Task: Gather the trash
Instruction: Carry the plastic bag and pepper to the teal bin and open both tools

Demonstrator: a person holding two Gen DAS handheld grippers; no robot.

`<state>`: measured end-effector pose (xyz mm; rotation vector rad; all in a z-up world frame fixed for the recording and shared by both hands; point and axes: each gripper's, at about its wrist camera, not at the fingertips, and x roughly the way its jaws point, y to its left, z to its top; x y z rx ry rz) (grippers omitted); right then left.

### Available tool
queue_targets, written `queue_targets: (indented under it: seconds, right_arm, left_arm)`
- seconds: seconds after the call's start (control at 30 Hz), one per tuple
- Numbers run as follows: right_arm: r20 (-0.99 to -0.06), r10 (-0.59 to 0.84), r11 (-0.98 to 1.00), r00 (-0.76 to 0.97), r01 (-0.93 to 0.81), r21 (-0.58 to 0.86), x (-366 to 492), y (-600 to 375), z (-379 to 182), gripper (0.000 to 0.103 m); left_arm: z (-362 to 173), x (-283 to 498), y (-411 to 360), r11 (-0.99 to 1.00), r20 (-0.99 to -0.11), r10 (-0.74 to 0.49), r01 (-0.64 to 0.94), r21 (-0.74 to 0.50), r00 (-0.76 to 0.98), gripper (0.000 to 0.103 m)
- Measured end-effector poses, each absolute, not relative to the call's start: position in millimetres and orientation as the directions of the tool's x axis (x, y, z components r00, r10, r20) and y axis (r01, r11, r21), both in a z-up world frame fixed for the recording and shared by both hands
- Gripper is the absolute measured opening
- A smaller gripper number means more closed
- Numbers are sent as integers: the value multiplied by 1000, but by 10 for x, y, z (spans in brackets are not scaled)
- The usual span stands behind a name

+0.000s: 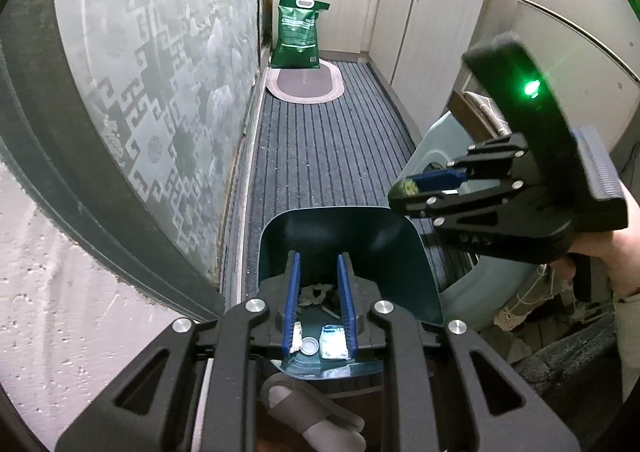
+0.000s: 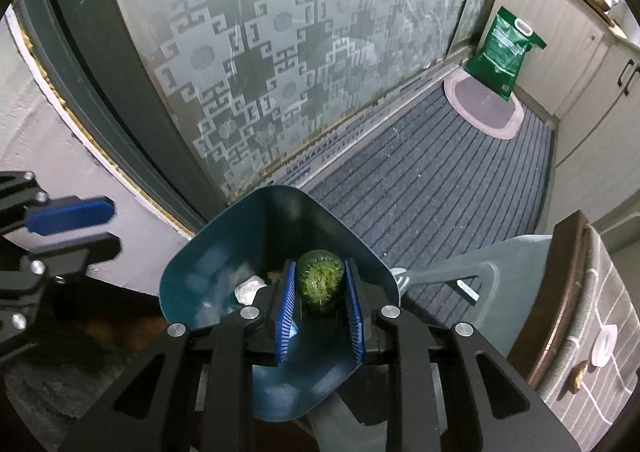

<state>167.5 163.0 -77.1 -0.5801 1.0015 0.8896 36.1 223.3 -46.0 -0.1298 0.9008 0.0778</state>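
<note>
Narrow galley kitchen, seen from both wrist cams. Floor is covered w/ a grey ribbed mat (image 1: 320, 139), dark stripes running lengthwise, some pale crumbs on it. At the far end lies a small oval rug (image 1: 306, 85), pinkish border, and a green sack (image 1: 300, 33) stands on its far edge, up against the white cabinets (image 1: 432, 23). A frosted glass door (image 2: 280, 51) w/ a geometric key pattern runs along one side, dark frame, metal track at its foot. Countertop above the cabinets is cluttered; I can't make out the items.

Teal bin (image 2: 224, 252) stands on the mat near the door track, mouth open to both cams. Inside I see a white bottle cap (image 1: 310, 344), a blue-white wrapper (image 1: 334, 340) and some crumpled grey scraps.

My left gripper (image 1: 318, 300) hangs over the bin mouth, pointing down into it, blue pads a narrow gap apart w/ nothing between them.

My right gripper (image 2: 320, 292) is clamped on a cucumber stub (image 2: 320, 280), cut end w/ pale green flesh facing the cam, pads pressing both sides. The stub is in the air over the bin opening, not touching the wall as far as I can tell. From the left cam the stub (image 1: 408, 187) shows at the fingertips, just above the bin's right rim.

A pale grey-blue dustpan (image 2: 452, 272) lies right of the bin, beside a quilted cover.
</note>
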Motion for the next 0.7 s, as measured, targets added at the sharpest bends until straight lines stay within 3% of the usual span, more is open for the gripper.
queue_targets:
  seconds: [0.27, 0.37, 0.7]
  right_arm:
    - [-914, 321, 547, 250, -836, -37, 1712, 1695, -897, 24]
    - [-917, 312, 551, 249, -834, -39, 1709, 1696, -925, 36]
    - [-915, 324, 538, 241, -842, -31, 1675, 1700, -891, 36]
  left_arm:
    - [-410, 282, 2228, 990, -774, 4, -113, -87, 634, 23]
    - [-395, 258, 2242, 989, -770, 6, -117, -89, 638, 23]
    - [-303, 218, 2220, 989, -754, 9, -118, -92, 657, 27]
